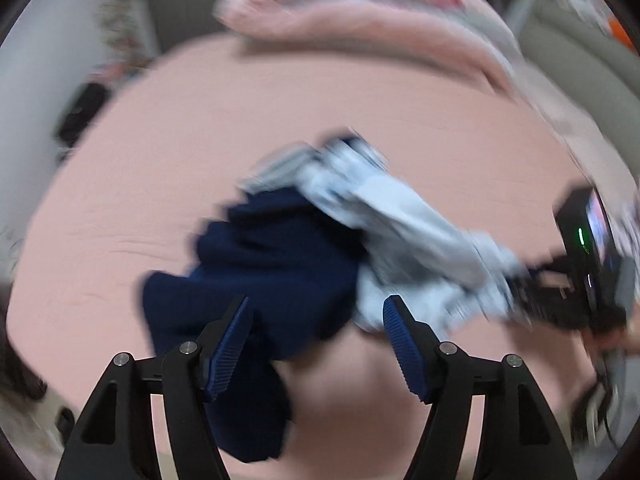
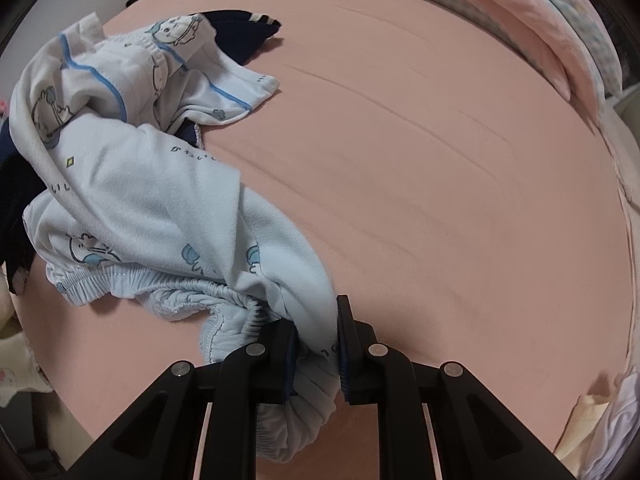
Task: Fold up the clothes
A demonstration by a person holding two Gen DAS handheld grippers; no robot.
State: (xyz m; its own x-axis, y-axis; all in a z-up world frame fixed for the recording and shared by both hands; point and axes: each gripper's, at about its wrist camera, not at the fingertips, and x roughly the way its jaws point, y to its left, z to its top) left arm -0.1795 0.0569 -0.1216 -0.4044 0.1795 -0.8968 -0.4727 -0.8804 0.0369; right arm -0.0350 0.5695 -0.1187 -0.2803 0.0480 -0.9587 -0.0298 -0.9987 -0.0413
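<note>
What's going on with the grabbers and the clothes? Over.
Right gripper shut on light blue pyjama. Left gripper open, empty, above navy garment. Both garments tangled in a heap on pink sheet; nothing folded.

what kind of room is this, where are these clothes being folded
Most likely a bedroom, with the clothes lying on a bed. The wide pink fitted sheet covers a soft, creased surface, a folded pink quilt lies along its far edge, and a light blue cartoon-print pyjama garment is spread across it.

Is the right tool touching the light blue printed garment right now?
Touching. The right wrist view shows the right tool shut on the light blue printed garment, bunched fabric pinched between both pads.
</note>
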